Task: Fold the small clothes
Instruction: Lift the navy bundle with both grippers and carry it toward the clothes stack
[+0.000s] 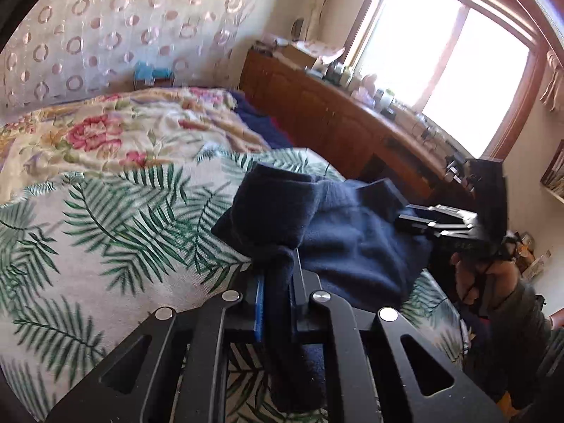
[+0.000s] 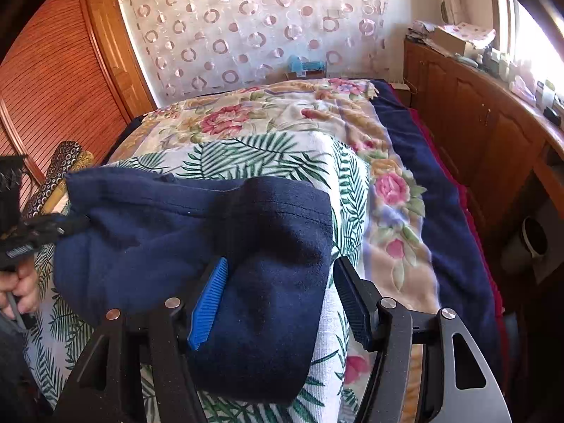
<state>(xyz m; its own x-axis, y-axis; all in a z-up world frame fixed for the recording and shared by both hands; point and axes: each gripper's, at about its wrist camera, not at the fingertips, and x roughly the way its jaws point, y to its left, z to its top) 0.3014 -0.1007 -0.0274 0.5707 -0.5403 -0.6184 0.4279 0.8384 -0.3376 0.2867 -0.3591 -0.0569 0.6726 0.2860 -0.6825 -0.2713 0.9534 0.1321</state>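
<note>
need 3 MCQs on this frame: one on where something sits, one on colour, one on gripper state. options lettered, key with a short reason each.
1. Where does the navy garment lie?
A. on the palm-leaf cloth
B. on the wooden cabinet
C. on the floor

2. What colour is the ribbed pad on the right gripper?
A. red
B. blue
C. white

3. How does the left gripper stand?
A. wide open above the cloth
B. shut on a fold of the garment
C. out of view

Answers:
1 A, leaf print shows around the garment.
2 B, the pad is bright blue against the black finger.
3 B, navy fabric is pinched between its closed fingers in the left wrist view.
</note>
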